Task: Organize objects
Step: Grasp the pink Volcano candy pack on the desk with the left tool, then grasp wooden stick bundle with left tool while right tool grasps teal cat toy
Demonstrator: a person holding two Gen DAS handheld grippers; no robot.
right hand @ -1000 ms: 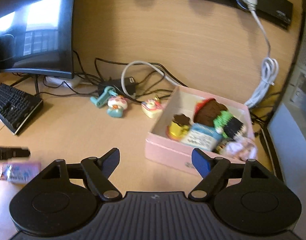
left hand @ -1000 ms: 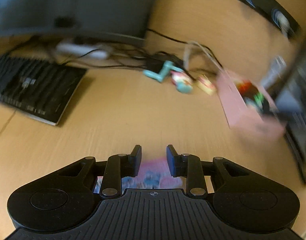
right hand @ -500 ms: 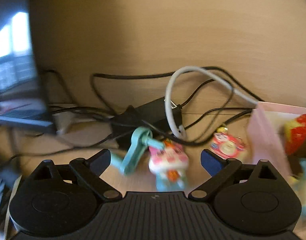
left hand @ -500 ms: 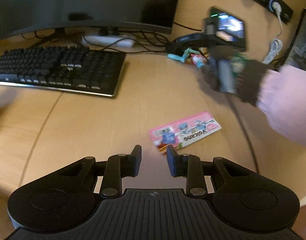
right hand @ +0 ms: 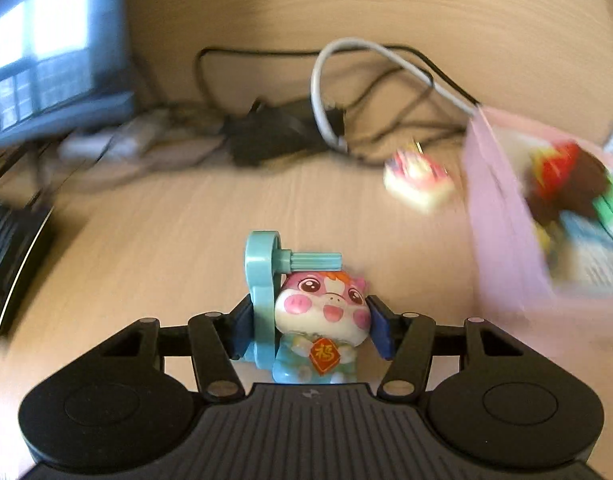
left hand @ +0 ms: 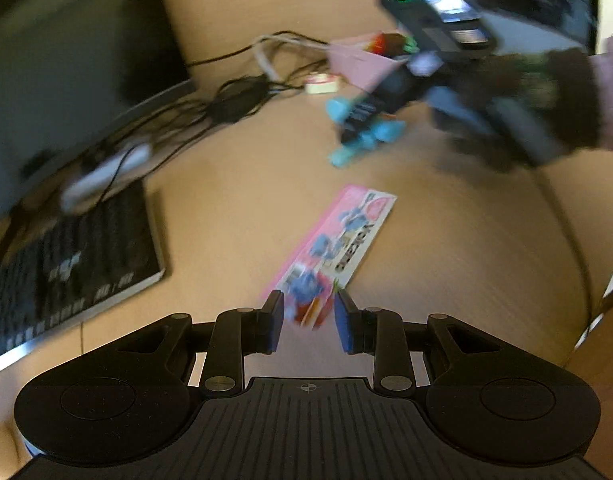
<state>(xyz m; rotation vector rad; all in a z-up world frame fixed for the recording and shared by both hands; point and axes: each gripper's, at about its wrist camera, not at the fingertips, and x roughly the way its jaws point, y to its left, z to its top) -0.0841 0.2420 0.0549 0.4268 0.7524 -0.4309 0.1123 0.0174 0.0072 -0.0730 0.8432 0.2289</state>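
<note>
A pig toy (right hand: 322,308) with a teal ring handle (right hand: 260,276) stands between the jaws of my right gripper (right hand: 310,320). The jaws are closing, and the pads touch the handle on one side and the pig's head on the other. The toy is sharp while the desk behind is blurred. The left wrist view shows the right gripper (left hand: 366,116) with the teal toy (left hand: 370,136) in it. My left gripper (left hand: 308,312) is open only a narrow gap. The near end of a pink snack packet (left hand: 338,240), flat on the desk, lies between its tips.
A pink box (right hand: 502,216) with several toys stands at the right, a small cake toy (right hand: 418,180) beside it. Cables and a black adapter (right hand: 266,136) lie behind. A keyboard (left hand: 66,264) and monitor (left hand: 66,40) fill the left. A gloved hand (left hand: 546,96) holds the right gripper.
My right gripper has come down over the pig toy and narrowed from wide open until its pads touch it. The left gripper has rolled, so the packet now lies lengthwise at its tips.
</note>
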